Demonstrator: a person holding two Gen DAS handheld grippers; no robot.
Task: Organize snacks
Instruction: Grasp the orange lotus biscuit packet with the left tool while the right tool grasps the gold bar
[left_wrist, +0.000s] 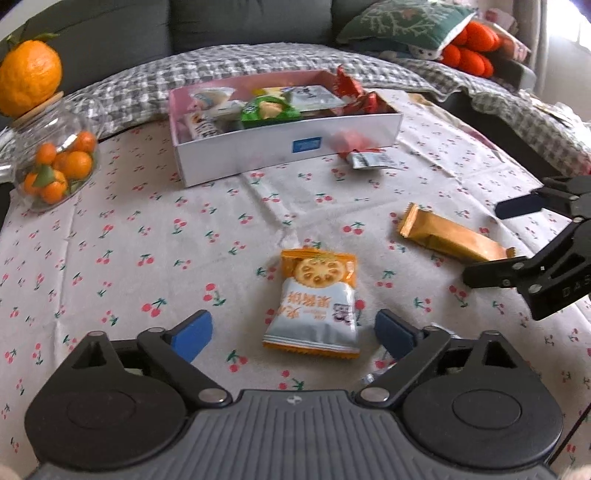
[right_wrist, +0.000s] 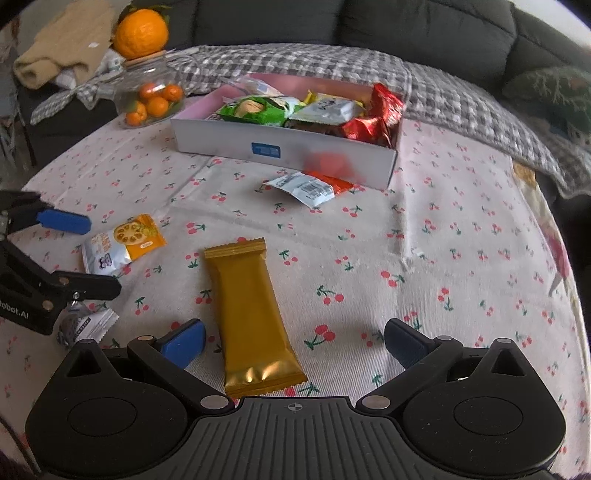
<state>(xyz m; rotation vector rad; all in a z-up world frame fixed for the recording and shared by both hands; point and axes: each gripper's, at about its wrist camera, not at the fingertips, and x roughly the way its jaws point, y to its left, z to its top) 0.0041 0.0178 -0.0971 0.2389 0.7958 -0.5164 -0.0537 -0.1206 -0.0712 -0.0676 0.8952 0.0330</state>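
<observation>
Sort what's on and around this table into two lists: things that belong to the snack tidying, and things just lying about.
Part of the job:
- white cardboard box half full of snacks
- orange-and-white biscuit packet
- long gold foil bar
- white-and-red wrapper beside the box
- small white sachet

Just lying about:
- glass jar of small oranges
- big orange on its lid
- green patterned cushion

Four loose snacks (right_wrist: 255, 317); one box (right_wrist: 280, 147)

a dark grey sofa (right_wrist: 424, 26) stands behind the table, whose cherry-print cloth (left_wrist: 147, 258) covers it. a grey checked blanket (left_wrist: 236, 64) drapes the seat; daylight, perhaps a window, glows far right.
</observation>
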